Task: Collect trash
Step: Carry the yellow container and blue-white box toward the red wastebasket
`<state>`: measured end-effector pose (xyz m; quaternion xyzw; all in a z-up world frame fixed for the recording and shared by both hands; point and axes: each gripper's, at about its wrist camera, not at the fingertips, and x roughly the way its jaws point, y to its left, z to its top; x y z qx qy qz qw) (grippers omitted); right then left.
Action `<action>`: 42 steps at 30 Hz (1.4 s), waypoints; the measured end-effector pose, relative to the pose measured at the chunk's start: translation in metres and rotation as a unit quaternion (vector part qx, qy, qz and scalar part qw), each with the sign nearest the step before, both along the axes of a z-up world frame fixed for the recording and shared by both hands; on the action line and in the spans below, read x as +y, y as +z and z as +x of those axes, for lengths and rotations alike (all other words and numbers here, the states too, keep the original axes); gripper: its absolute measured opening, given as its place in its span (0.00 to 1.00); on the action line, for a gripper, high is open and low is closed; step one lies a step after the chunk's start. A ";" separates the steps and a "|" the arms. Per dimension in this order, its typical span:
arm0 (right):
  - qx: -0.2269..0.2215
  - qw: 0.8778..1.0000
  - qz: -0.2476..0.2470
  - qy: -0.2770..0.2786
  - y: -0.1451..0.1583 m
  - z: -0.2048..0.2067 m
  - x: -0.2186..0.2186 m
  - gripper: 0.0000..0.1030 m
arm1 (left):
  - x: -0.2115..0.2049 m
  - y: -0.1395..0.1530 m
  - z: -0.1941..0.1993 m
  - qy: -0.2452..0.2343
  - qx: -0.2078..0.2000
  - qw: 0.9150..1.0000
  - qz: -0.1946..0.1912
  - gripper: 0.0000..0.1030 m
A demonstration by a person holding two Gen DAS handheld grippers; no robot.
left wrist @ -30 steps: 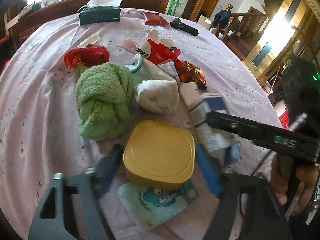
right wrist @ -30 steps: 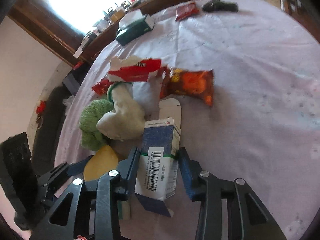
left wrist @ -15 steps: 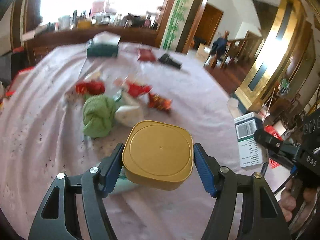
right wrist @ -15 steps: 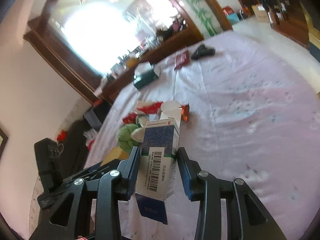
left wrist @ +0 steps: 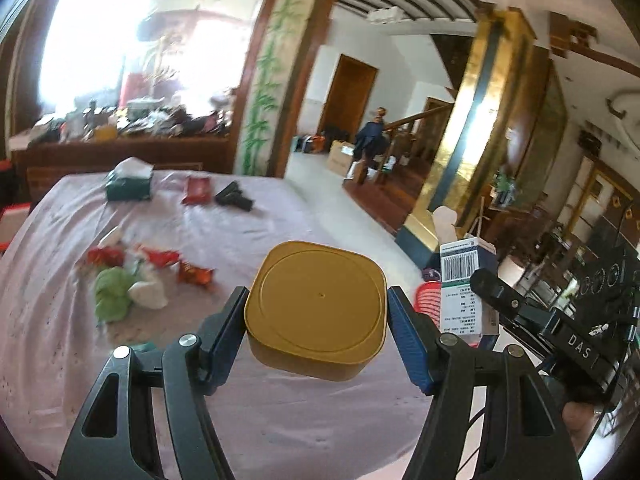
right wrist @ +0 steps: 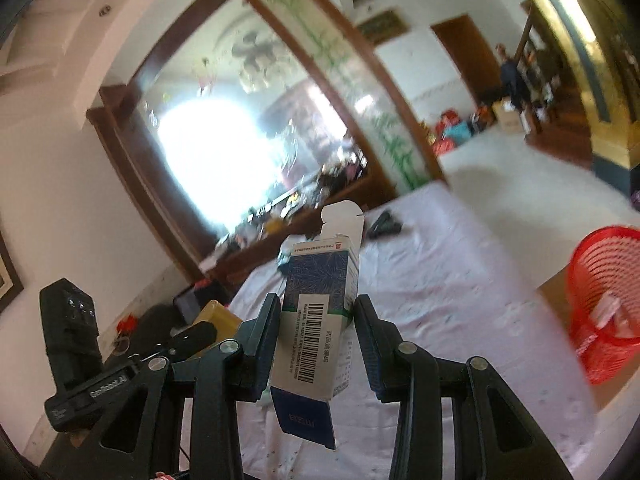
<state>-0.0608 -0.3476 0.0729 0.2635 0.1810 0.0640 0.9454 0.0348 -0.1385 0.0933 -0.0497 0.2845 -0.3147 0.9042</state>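
My left gripper [left wrist: 316, 312] is shut on a gold square tub [left wrist: 316, 308] and holds it well above the table. My right gripper [right wrist: 316, 320] is shut on a blue and white carton [right wrist: 318, 320] with a barcode and an open top flap, also held in the air; the carton shows in the left wrist view [left wrist: 466, 288] at the right. A red mesh basket [right wrist: 604, 300] stands at the table's right edge in the right wrist view and peeks out behind the carton in the left wrist view [left wrist: 428, 300].
On the pink tablecloth [left wrist: 240, 240] lie a green towel [left wrist: 110, 292], a white cloth [left wrist: 150, 296], red wrappers [left wrist: 194, 274], a tissue box [left wrist: 130, 184], a red packet [left wrist: 198, 190] and a black object [left wrist: 236, 198].
Both grippers have risen from the table with the tub and the carton and tilted upward. The trash pile now lies farther away, and the red basket has come into view.
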 end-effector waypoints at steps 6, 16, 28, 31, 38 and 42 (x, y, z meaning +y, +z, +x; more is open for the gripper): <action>-0.032 0.998 0.002 -0.050 0.016 -0.042 -0.027 0.39 | -0.031 0.011 -0.020 -0.033 -0.015 0.999 0.004 0.66; -0.050 0.992 0.006 -0.118 0.024 -0.080 -0.074 0.39 | -0.076 0.012 -0.028 -0.075 -0.014 0.997 0.004 0.66; -0.042 0.987 0.007 -0.156 0.016 -0.093 -0.107 0.40 | -0.127 0.002 -0.020 -0.118 -0.007 0.993 0.008 0.66; -0.036 0.986 0.007 -0.163 0.014 -0.092 -0.116 0.40 | -0.138 -0.003 -0.015 -0.126 -0.002 0.992 0.009 0.66; -0.030 0.982 0.001 -0.184 0.016 -0.090 -0.129 0.40 | -0.168 -0.011 -0.006 -0.142 0.017 0.990 0.015 0.66; -0.024 0.981 0.002 -0.192 0.013 -0.088 -0.137 0.40 | -0.182 -0.019 0.005 -0.153 0.031 0.988 0.016 0.66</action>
